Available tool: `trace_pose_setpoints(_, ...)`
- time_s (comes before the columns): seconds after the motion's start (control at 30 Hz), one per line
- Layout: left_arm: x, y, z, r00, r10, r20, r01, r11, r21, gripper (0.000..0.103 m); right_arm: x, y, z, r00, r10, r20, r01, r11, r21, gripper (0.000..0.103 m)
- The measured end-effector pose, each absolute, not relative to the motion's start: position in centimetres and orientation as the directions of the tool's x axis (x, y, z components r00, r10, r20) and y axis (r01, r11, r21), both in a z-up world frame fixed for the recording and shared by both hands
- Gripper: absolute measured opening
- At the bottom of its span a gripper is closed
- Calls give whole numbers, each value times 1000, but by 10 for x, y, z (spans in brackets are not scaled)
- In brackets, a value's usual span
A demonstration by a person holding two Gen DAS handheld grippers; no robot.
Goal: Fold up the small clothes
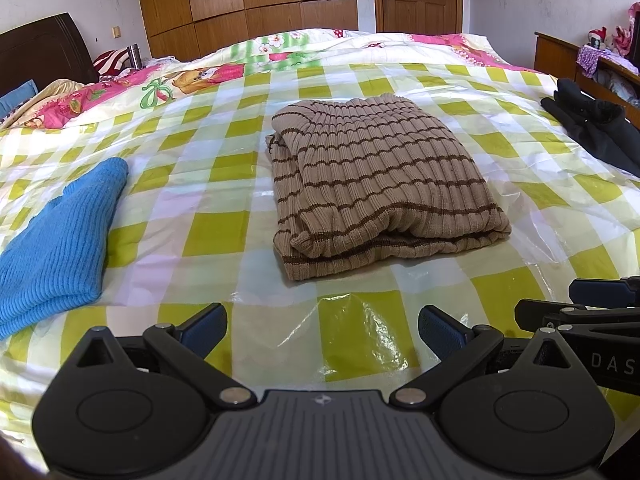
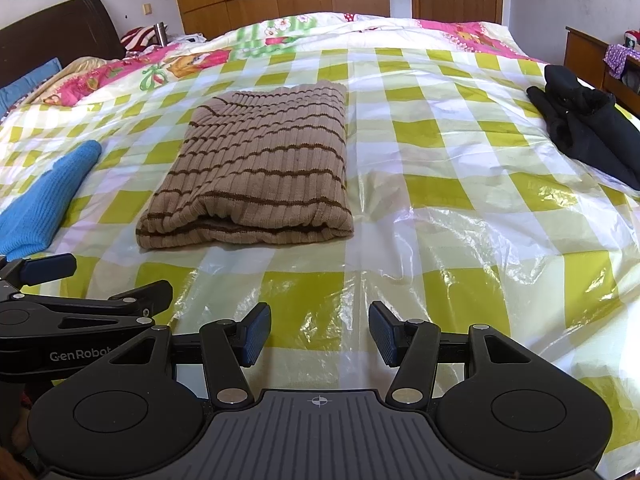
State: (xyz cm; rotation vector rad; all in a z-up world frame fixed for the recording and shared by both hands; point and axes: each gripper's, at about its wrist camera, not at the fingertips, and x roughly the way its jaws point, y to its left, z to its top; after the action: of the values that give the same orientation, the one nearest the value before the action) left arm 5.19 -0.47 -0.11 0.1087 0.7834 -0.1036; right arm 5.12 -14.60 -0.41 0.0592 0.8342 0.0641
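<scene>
The striped brown sweater (image 1: 384,184) lies folded on our bed (image 1: 224,240) (checked plastic cover); left gripper (image 1: 322,330) and right gripper (image 2: 320,332) hover with jaws apart, empty.

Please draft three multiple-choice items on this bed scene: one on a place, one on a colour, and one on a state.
1. Where does the blue knit lie relative to the striped sweater, seen from the grippers?
A. to its left
B. on top of it
C. to its right

2. What colour is the garment near the bed's right edge?
A. red
B. black
C. white

3. In what state is the striped sweater?
A. spread flat
B. hanging up
C. folded

Answers: 1 A, it lies at the left edge in both views. 2 B, it is a dark heap. 3 C, stacked layers show at its near edge.
</scene>
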Motion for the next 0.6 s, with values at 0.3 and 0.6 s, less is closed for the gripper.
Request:
trace_pose_setpoints(0.3, 53, -5, -2, 698, -52, -714, 134, 989, 60, 103, 52, -147, -6, 667, 79, -741, -30, 996, 80, 54)
trace_pose_setpoints(0.6, 53, -5, -3, 695, -50, -717, 134, 989, 60, 103, 52, -147, -8, 665, 80, -742, -29, 996, 82, 54)
